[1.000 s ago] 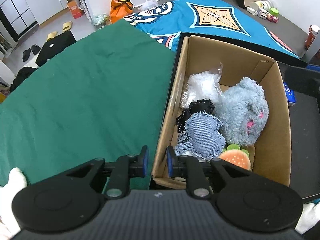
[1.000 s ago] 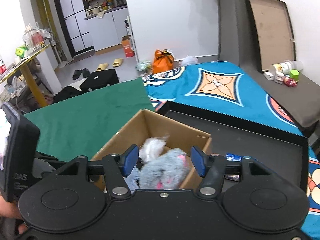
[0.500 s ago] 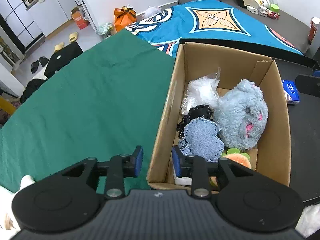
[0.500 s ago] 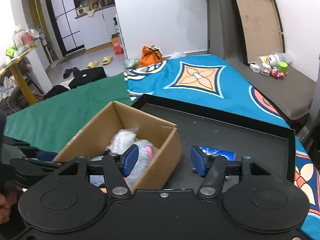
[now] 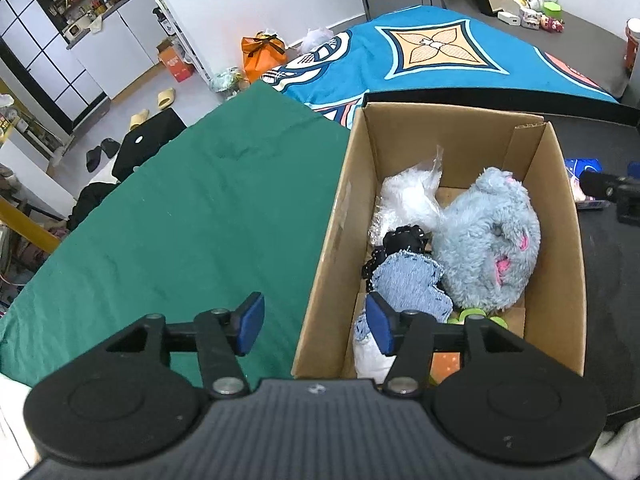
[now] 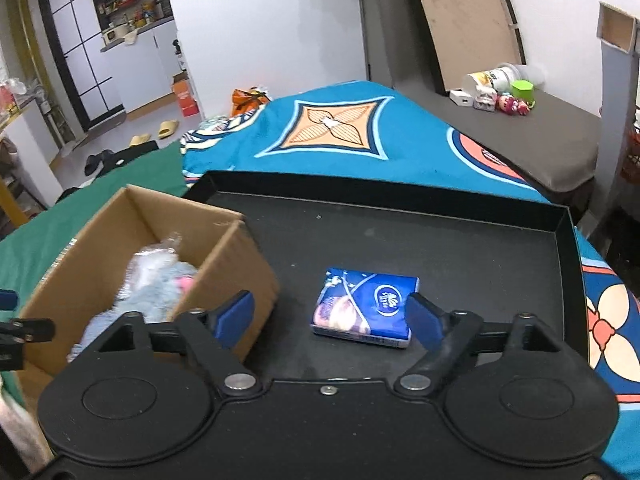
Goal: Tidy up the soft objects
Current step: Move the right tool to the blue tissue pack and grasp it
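An open cardboard box (image 5: 558,240) holds a grey-blue plush (image 5: 488,240), a crinkled clear bag (image 5: 408,196), a denim piece (image 5: 412,280), a black lace item and an orange-and-green toy. My left gripper (image 5: 314,324) straddles the box's left wall with its jaws opening. One finger is over the green cloth and the other is inside the box, and the pads stand off the cardboard. A blue tissue pack (image 6: 364,306) lies on the black tray (image 6: 400,232). My right gripper (image 6: 330,318) hovers low over the pack, jaws opening, with the pack between its fingertips and not pressed.
The box (image 6: 228,256) stands at the tray's left edge beside a green cloth (image 5: 180,220). A blue patterned blanket (image 6: 340,128) lies beyond the tray. Jars and small toys (image 6: 500,88) sit on a grey surface at the far right. The tray has a raised rim.
The left jaws have spread apart from around the box's wall. The right gripper has swung right and down from above the box to the tissue pack, and its jaws have widened.
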`<state>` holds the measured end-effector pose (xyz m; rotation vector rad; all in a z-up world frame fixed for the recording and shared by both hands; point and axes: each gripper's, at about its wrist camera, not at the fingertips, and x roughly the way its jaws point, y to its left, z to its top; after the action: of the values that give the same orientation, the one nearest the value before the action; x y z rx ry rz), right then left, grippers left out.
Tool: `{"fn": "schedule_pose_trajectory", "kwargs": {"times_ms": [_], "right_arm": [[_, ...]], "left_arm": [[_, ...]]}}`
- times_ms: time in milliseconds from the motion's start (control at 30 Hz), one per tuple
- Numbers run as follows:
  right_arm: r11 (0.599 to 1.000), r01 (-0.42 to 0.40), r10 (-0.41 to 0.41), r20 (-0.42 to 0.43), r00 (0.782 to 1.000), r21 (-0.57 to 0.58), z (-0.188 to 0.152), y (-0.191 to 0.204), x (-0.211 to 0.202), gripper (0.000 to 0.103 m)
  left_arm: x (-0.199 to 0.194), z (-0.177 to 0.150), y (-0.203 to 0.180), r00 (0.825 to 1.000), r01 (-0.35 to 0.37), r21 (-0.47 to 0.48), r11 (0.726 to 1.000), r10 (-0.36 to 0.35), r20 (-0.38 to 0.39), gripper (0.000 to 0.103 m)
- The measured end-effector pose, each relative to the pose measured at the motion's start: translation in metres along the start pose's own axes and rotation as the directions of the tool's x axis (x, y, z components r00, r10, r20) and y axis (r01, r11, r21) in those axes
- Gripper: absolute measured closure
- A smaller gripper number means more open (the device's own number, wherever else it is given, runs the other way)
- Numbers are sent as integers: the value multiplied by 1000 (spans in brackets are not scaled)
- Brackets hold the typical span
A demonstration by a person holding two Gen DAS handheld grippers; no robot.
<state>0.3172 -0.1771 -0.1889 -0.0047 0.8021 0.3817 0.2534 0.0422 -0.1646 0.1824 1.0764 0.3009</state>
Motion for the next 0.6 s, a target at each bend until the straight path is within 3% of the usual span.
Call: {"fn": "schedule_pose_trajectory", "kwargs": {"times_ms": [600], "right_arm": [[998,66,-65,-60,996,20,-14,-16,57,10]], "left_arm": [[18,11,-27,995,-79,78,994,83,-49,46]]}}
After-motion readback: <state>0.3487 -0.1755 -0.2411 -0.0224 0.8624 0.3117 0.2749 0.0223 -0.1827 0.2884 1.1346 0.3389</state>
